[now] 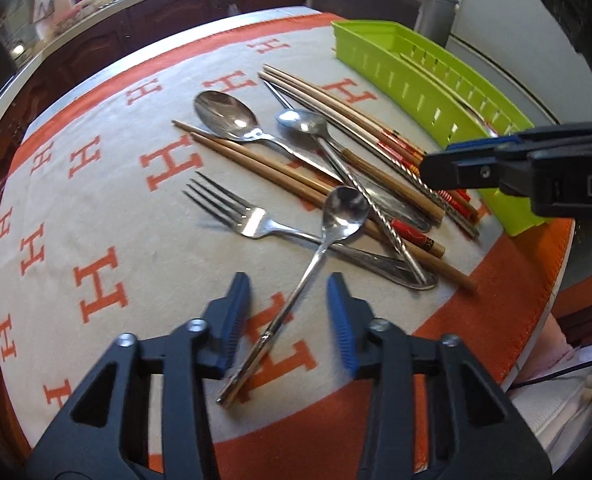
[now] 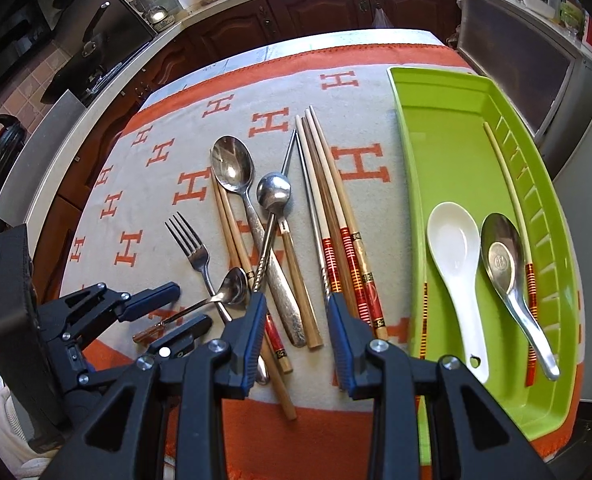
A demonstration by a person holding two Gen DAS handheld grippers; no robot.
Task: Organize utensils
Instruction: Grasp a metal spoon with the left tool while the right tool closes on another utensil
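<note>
- The green tray (image 2: 448, 128) lies on the orange-and-cream cloth (image 2: 143, 184) that covers the tabletop; it serves as the landmark, and in my judgement it is where the loose cutlery is meant to end up
- Inside the tray lie a white ceramic soup spoon (image 2: 456, 264), a metal soup spoon (image 2: 508, 268) beside it, and chopsticks along the tray's slotted far wall, so the sorting looks partly done
- Left of the tray, on the cloth, the rest sits in a loose pile: a large spoon (image 2: 233, 168), a fork (image 2: 193, 252), a twisted-handle spoon (image 2: 273, 194) and several wooden and red-banded chopsticks (image 2: 352, 264), many crossing one another
- The small teaspoon (image 1: 338, 216) lies at the pile's edge farthest from the tray, its bowl resting over the fork's handle and its own handle pointing clear of the heap, which makes it the easy piece to take first
- The left gripper (image 1: 289, 312) hangs low with its fingers apart, one on each side of that handle, not yet touching it; this seems to be the approach to a pinch
- The right gripper (image 2: 296, 340) hovers above the pile's near end, just left of the tray, fingers apart and holding nothing, probably waiting its turn
- A slip could nudge the fork beneath
</note>
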